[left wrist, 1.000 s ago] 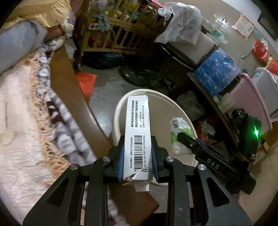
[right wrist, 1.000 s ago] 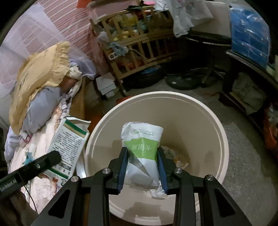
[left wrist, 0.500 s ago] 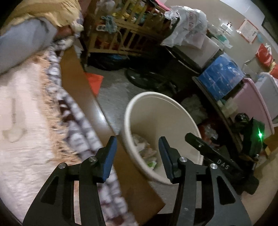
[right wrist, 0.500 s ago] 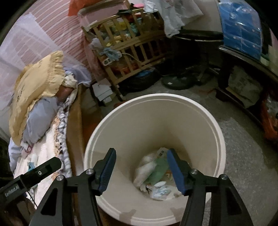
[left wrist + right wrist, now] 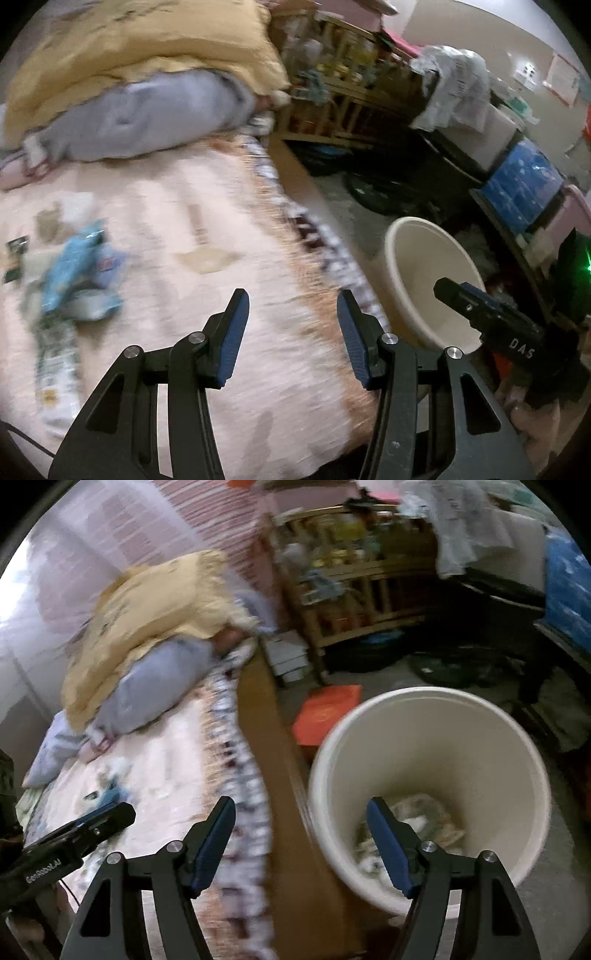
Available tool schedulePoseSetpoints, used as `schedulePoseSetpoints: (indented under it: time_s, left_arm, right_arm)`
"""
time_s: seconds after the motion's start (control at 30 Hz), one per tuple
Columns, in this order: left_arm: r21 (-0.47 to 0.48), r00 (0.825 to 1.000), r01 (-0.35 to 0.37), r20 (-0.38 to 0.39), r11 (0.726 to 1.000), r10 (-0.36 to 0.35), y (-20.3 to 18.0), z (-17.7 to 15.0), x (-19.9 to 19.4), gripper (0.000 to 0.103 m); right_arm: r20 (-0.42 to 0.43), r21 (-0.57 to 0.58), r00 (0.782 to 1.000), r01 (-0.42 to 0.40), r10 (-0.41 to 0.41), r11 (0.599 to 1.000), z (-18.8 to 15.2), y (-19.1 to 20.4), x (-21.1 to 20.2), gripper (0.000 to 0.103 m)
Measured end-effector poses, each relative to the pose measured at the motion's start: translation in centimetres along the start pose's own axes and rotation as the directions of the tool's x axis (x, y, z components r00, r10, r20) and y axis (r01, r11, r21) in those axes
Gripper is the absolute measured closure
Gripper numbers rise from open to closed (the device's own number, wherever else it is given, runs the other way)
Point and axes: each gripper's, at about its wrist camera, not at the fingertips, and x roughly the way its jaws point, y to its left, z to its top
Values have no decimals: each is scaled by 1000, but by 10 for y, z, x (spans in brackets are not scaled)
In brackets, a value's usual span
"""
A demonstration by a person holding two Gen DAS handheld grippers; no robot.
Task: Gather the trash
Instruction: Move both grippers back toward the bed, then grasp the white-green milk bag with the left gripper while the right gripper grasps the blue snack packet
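Left gripper [image 5: 291,332] open, empty, over the bed [image 5: 229,229]. Wrappers [image 5: 74,280] lie at left of frame. Right gripper [image 5: 301,834] empty, jaws just opening wider; bin [image 5: 436,716] at lower right holds trash [image 5: 424,816].

Both wrist cameras look steeply down. The left view faces the pink blanketed bed [image 5: 207,236], left of the round cream plastic bin [image 5: 410,258]; the right view sits close above that bin [image 5: 436,716]. Both share bed and bin.
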Motion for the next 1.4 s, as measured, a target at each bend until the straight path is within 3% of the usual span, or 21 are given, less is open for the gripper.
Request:
schedulePoseSetpoints:
  time_s: [0.37, 0.63, 0.77, 0.93, 1.2, 1.4]
  left_arm:
    - [-91, 983, -181, 7, 979, 183, 117, -43, -63, 54]
    - [-212, 958, -285, -17, 935, 288, 204, -70, -84, 54]
    - [-268, 964, -262, -37, 927, 261, 226, -81, -85, 54]
    - [-279, 985, -175, -57, 944, 166, 223, -89, -72, 54]
    - [-278, 989, -128, -107, 952, 102, 214, -90, -37, 51]
    - [-290, 990, -128, -96, 948, 104, 211, -85, -25, 44]
  right_arm:
    - [-157, -162, 970, -209, 184, 964, -26, 124, 53, 29]
    - [-244, -277, 940, -302, 237, 912, -34, 206, 85, 29]
    - [-273, -311, 928, -334, 253, 890, -42, 234, 96, 29]
    - [-285, -364, 936, -304, 205, 880, -47, 257, 116, 29]
    - [-303, -331, 926, -324, 226, 886, -34, 258, 133, 29]
    - [-331, -270, 904, -365, 270, 891, -20, 275, 163, 29]
